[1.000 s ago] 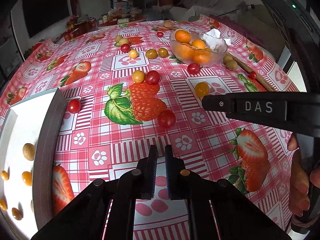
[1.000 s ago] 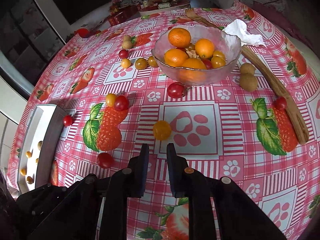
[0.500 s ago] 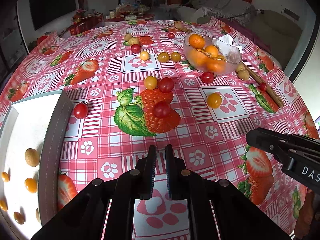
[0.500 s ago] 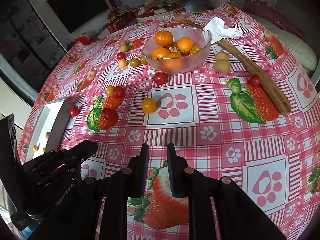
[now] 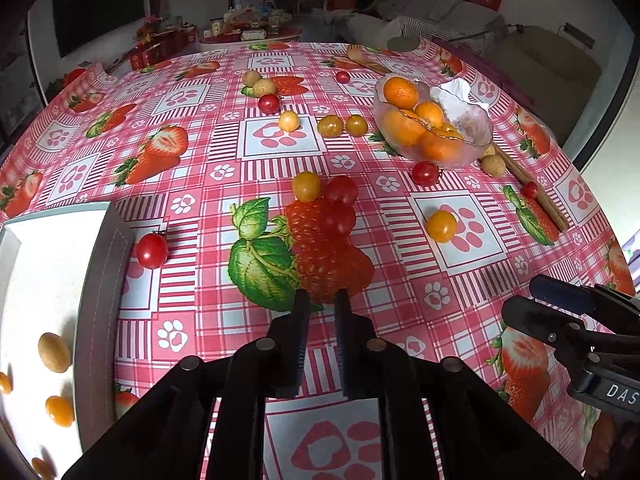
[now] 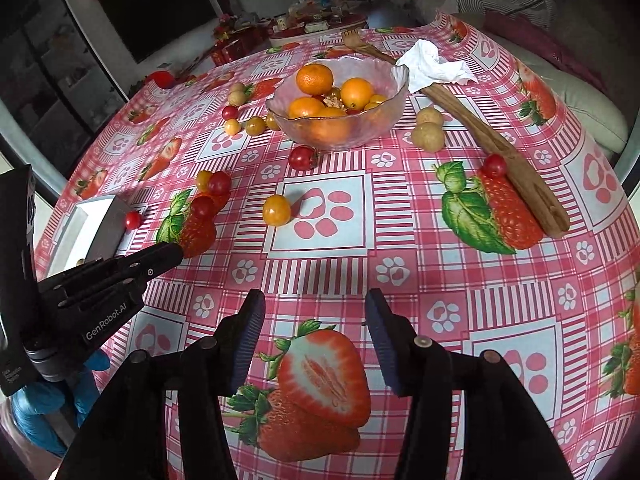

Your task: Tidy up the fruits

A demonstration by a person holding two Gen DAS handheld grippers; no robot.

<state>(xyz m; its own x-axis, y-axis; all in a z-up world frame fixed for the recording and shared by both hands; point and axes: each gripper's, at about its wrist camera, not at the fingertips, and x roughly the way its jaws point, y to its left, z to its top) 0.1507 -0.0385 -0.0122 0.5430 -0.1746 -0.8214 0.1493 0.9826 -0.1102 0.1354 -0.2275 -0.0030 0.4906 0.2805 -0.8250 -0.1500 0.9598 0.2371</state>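
Loose fruit lies scattered over the strawberry-print tablecloth. In the left wrist view a red cherry tomato (image 5: 152, 251) rests against the white tray (image 5: 102, 280) on the left, and two more red ones (image 5: 341, 190) sit beside a yellow one (image 5: 306, 186) at the centre. A glass bowl (image 6: 390, 118) holds oranges. A yellow tomato (image 6: 276, 210) lies ahead of my right gripper (image 6: 314, 300), whose jaws are opening wide over the cloth with nothing between them. My left gripper (image 5: 321, 298) is opening too, its narrow gap empty, short of the central tomatoes.
The tray holds several small yellow and brown fruits (image 5: 54, 352). A long wooden fork (image 6: 500, 148) and a crumpled tissue (image 6: 432, 66) lie right of the bowl, with two pale round fruits (image 6: 430, 136) beside it. More small fruits (image 5: 330, 125) sit behind the centre.
Both grippers' jaws have parted from shut, the right one much wider. Both hands have drawn back toward the table's near side, so the fruit looks farther off.
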